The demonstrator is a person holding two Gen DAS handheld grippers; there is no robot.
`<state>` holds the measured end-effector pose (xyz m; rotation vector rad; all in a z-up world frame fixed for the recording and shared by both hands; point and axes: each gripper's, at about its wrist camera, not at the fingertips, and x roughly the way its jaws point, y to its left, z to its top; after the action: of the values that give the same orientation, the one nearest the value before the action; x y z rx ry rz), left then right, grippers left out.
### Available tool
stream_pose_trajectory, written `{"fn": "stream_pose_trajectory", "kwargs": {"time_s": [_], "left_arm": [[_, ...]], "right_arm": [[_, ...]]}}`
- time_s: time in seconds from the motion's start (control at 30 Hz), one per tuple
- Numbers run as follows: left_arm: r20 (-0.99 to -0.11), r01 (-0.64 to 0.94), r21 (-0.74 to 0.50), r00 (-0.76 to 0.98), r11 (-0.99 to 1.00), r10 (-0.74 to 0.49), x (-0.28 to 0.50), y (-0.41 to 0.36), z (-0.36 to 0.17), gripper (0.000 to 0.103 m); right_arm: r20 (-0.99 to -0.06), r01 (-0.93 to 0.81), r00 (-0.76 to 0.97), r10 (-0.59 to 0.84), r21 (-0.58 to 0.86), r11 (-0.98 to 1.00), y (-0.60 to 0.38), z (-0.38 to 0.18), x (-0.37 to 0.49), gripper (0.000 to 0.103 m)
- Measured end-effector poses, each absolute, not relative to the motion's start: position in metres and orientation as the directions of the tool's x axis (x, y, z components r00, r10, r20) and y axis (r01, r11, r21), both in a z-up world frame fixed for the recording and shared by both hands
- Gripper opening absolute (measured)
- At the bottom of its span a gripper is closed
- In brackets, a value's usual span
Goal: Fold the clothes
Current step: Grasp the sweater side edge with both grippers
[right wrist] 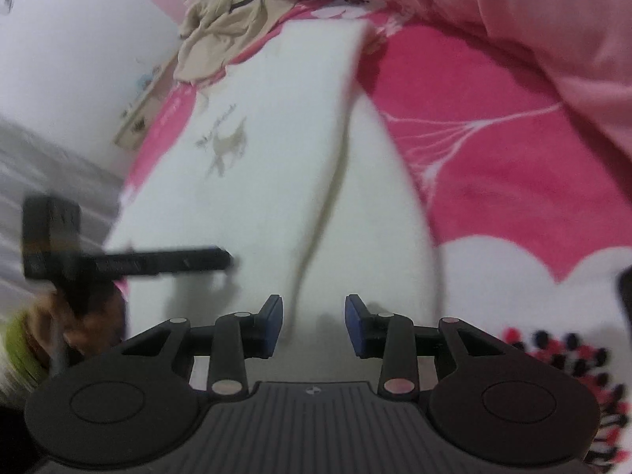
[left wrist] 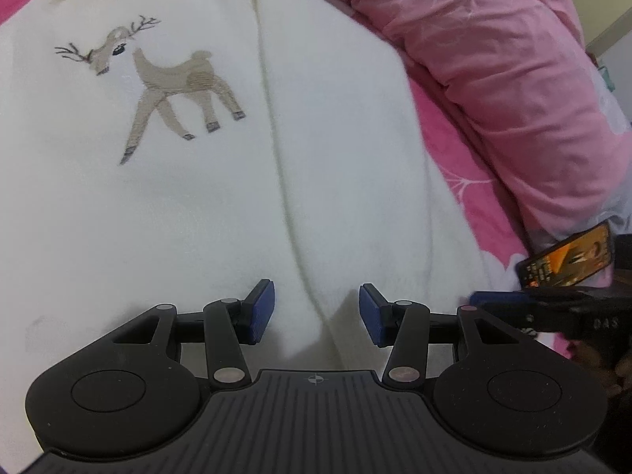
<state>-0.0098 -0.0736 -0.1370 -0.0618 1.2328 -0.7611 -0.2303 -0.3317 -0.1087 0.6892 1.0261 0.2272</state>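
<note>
A white fleecy garment [left wrist: 245, 181] with a tan deer motif [left wrist: 173, 79] lies spread on a pink bed. One side is folded over the body, leaving a long crease [left wrist: 276, 130] down the middle. My left gripper [left wrist: 316, 314] hovers open over the near hem, nothing between its blue pads. In the right wrist view the same garment [right wrist: 284, 166] stretches away, deer motif [right wrist: 229, 144] at the far left. My right gripper [right wrist: 314, 326] is open above the near hem beside the crease. The left gripper [right wrist: 227, 261] shows blurred at the left, held by a hand.
A bunched pink quilt [left wrist: 493, 71] lies along the right side of the bed. The pink patterned sheet [right wrist: 493, 158] is bare to the garment's right. A beige garment [right wrist: 221, 27] is heaped at the far end. The right gripper body with a lit screen [left wrist: 568, 256] is at the right edge.
</note>
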Motion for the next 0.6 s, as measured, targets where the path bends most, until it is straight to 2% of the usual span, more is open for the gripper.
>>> {"fn": "stream_pose_trajectory", "kwargs": {"time_s": [0.17,0.3,0.37,0.43,0.53,0.6], "left_arm": [[-0.796,0.464,-0.489,0.109,0.739,-0.596,-0.011,-0.073,-0.137,0.047],[-0.819,0.489,-0.441,0.123,0.753,-0.56,-0.015,-0.083,-0.14,0.043],[-0.824,0.488,-0.424,0.14,0.763,-0.548,-0.016,-0.085,-0.14,0.036],[-0.827,0.481,-0.417,0.152,0.771,-0.541,-0.017,-0.087,-0.14,0.025],[-0.827,0.46,-0.421,0.159,0.782,-0.539,-0.018,-0.088,-0.14,0.019],[-0.827,0.445,-0.424,0.163,0.789,-0.537,-0.018,-0.089,-0.14,0.014]], "right_arm": [[-0.685,0.155,0.488,0.541,0.678,0.718,-0.326,-0.123,-0.215,0.039],[-0.688,0.171,0.463,0.559,0.688,0.705,-0.319,-0.136,-0.209,0.039],[-0.686,0.169,0.462,0.562,0.69,0.704,-0.316,-0.14,-0.209,0.039],[-0.69,0.16,0.462,0.557,0.683,0.713,-0.312,-0.14,-0.211,0.039],[-0.696,0.147,0.461,0.55,0.671,0.726,-0.306,-0.14,-0.213,0.038],[-0.7,0.138,0.461,0.546,0.664,0.735,-0.302,-0.141,-0.215,0.034]]}}
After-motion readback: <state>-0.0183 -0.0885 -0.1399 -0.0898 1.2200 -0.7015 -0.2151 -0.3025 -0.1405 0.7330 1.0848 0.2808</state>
